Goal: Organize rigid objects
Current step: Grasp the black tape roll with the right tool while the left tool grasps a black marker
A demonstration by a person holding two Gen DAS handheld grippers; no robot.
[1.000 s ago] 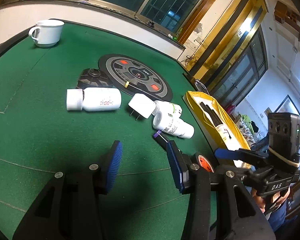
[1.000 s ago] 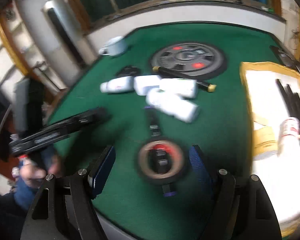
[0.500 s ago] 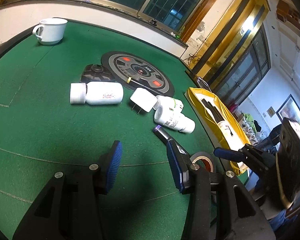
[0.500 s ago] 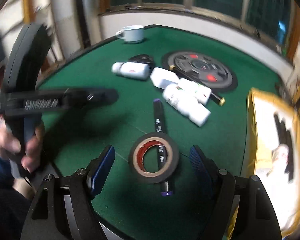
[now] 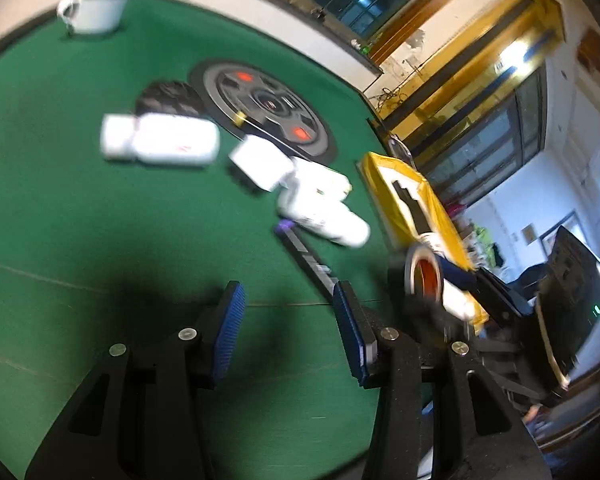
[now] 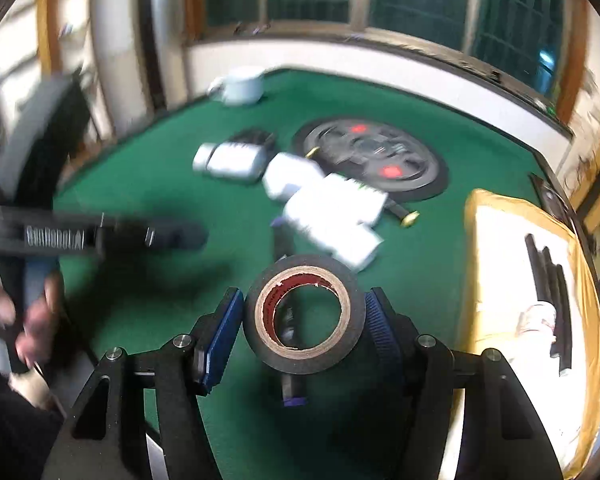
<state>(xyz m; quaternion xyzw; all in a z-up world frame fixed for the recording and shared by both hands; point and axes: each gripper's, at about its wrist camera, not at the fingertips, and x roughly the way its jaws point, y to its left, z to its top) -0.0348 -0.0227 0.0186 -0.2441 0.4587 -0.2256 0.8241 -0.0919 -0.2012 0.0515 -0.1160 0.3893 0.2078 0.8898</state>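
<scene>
Tape roll point(image 6: 304, 318) now lifted off marker, right tongs point(image 6: 302, 328) closing onto it; left tongs point(image 5: 288, 332) released, empty.

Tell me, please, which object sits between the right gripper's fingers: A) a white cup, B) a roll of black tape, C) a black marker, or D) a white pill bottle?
B: in the right wrist view the roll of black tape fills the gap between the closing blue pads of the right gripper, tilted up above the marker on the green table.
</scene>
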